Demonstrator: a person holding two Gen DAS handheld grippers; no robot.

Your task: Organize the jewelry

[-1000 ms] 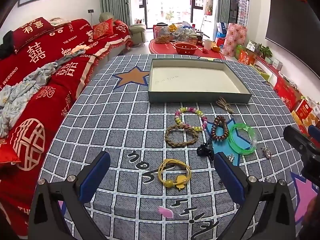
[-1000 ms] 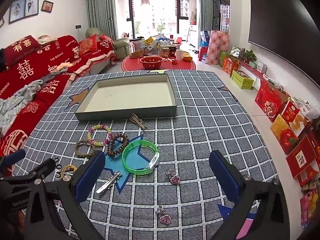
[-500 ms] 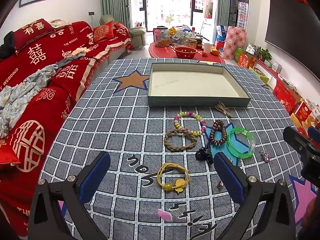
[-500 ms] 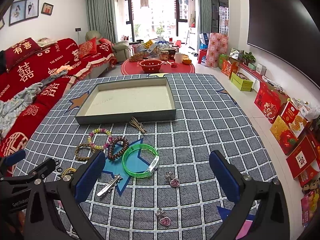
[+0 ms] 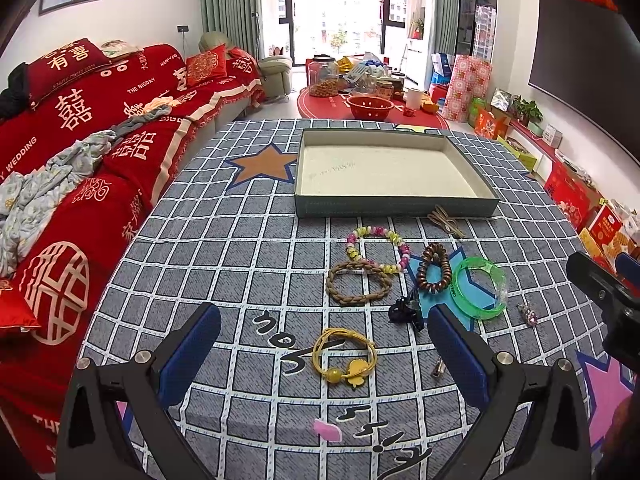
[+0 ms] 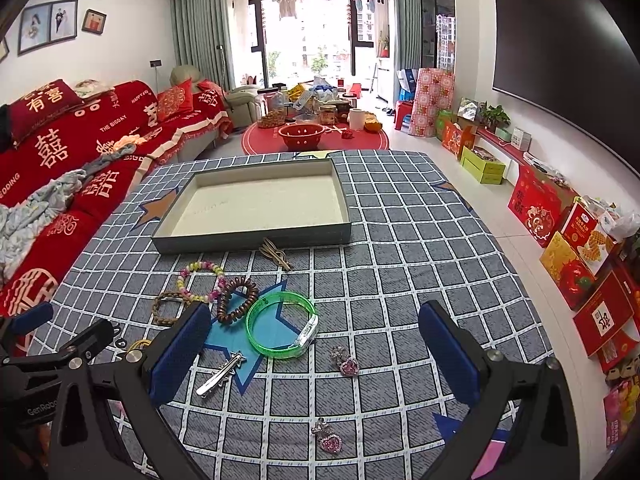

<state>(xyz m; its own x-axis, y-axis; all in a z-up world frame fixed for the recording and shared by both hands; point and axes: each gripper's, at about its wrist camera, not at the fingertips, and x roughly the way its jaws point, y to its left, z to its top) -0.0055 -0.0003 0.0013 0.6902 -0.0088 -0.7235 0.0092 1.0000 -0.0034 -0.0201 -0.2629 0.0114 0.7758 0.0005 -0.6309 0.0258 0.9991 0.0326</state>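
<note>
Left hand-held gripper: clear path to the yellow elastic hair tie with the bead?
Probably yes. The left hand-held gripper is open, and the yellow elastic hair tie with the bead lies flat on the checked tablecloth between its fingers, apart from the other jewelry, nothing covering it.

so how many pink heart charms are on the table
2, both seen from the right wrist view: one pink heart charm just right of the green bangle, the other nearer the camera, between the hand-held gripper's fingers. None seem hidden.
</note>
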